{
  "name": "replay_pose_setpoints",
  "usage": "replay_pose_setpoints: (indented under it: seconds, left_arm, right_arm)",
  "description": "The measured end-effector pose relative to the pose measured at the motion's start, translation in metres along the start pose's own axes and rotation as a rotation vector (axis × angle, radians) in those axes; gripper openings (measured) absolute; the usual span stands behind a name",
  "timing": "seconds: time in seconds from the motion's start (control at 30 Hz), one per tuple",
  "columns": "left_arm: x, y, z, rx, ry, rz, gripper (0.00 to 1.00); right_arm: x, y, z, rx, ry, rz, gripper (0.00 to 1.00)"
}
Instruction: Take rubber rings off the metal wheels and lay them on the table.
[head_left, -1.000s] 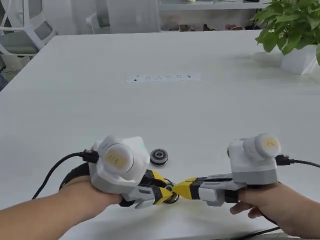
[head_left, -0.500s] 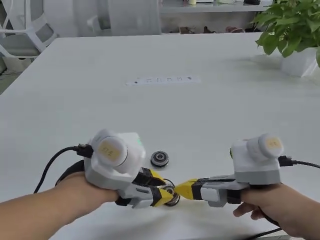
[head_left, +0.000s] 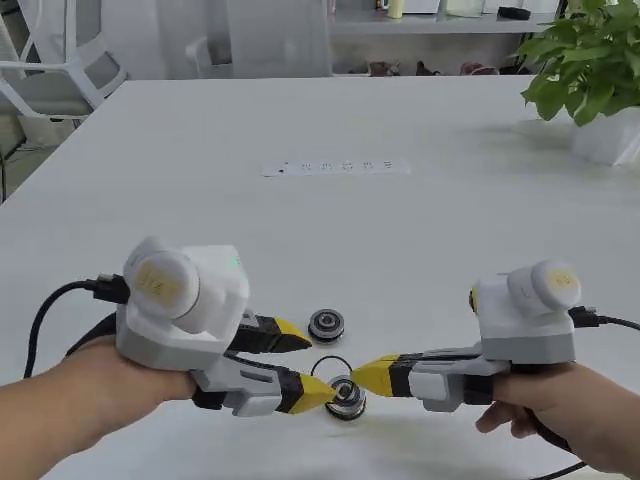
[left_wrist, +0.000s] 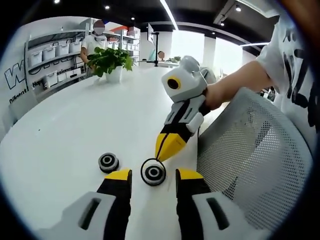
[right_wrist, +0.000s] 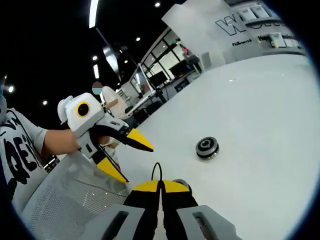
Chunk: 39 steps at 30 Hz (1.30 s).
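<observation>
1. Your right hand-held gripper (head_left: 365, 376) is clamped on the thin rubber ring (head_left: 330, 358), just above the near metal wheel (head_left: 347, 397) on the worktop (head_left: 420, 250).
2. Your left hand-held gripper (head_left: 312, 366) is open and straddles that wheel.
3. The ring looks soft, stretchy and light. The wheel will likely slide, so brace its rim.

A large letter "W" stands on the wall (left_wrist: 14, 76) at 9 o'clock in the left gripper view; the rest of the word is cut off. In the right gripper view, a wall sign (right_wrist: 234, 23) at 1 o'clock begins with "WO". The white shirt (right_wrist: 17, 150) at 9 o'clock carries dark letters, perhaps "QE".
</observation>
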<state>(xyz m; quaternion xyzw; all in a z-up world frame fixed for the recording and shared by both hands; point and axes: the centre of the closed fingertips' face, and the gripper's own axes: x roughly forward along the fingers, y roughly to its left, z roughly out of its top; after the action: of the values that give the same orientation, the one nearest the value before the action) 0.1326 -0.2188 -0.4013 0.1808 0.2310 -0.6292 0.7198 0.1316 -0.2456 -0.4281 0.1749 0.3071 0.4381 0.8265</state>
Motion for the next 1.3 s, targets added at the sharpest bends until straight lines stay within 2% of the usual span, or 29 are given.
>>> replay_pose_setpoints:
  seconds: [0.33,0.43,0.5,0.8,1.3]
  left_arm:
    - [-0.031,0.007,0.011,-0.033,-0.063,0.051,0.41]
    - [-0.042,0.01,0.011,-0.036,-0.078,0.075,0.48]
    - [-0.047,0.012,0.009,-0.038,-0.08,0.082,0.51]
    - [-0.069,0.017,0.0,-0.062,-0.091,0.122,0.54]
    - [-0.093,0.025,-0.016,-0.085,-0.08,0.177,0.59]
  right_arm:
    - [0.008,0.009,0.018,-0.034,0.001,0.024,0.0]
    - [0.013,0.013,0.024,-0.047,0.007,0.029,0.0]
    - [0.016,0.016,0.026,-0.055,0.016,0.032,0.0]
    - [0.036,0.016,0.024,-0.076,0.068,0.033,0.0]
    - [0.068,0.007,0.012,-0.107,0.176,0.047,0.0]
